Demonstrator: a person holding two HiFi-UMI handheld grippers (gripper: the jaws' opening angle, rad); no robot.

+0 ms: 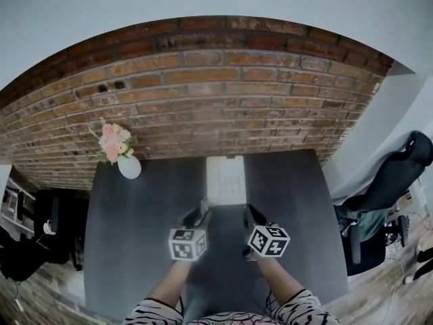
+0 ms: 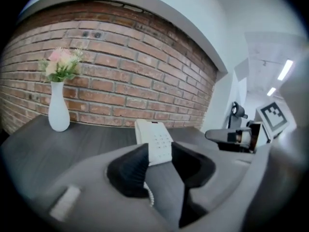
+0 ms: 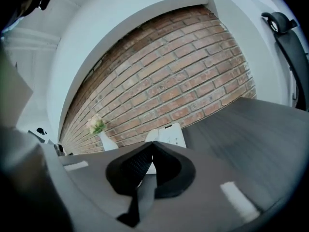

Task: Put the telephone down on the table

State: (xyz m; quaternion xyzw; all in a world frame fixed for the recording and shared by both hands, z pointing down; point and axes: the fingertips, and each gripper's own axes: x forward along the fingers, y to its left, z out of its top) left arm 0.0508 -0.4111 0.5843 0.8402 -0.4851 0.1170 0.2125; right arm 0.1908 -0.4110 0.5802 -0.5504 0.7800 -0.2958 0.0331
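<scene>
The white telephone (image 1: 225, 179) lies flat on the dark grey table (image 1: 135, 235), near the brick wall, with its keypad facing up. Both grippers hover over the table's near half, short of the phone's near end. My left gripper (image 1: 200, 212) is open a little, and in the left gripper view the telephone (image 2: 153, 140) shows through the gap between the jaws of my left gripper (image 2: 160, 158), beyond them and not gripped. My right gripper (image 1: 250, 215) is shut, its tips meeting (image 3: 152, 146) on nothing, with the telephone (image 3: 169, 133) beyond.
A white vase (image 1: 128, 166) with pink flowers stands at the table's far left by the brick wall (image 1: 223, 93). A black office chair (image 1: 392, 181) sits off the right edge. Dark furniture stands on the floor to the left.
</scene>
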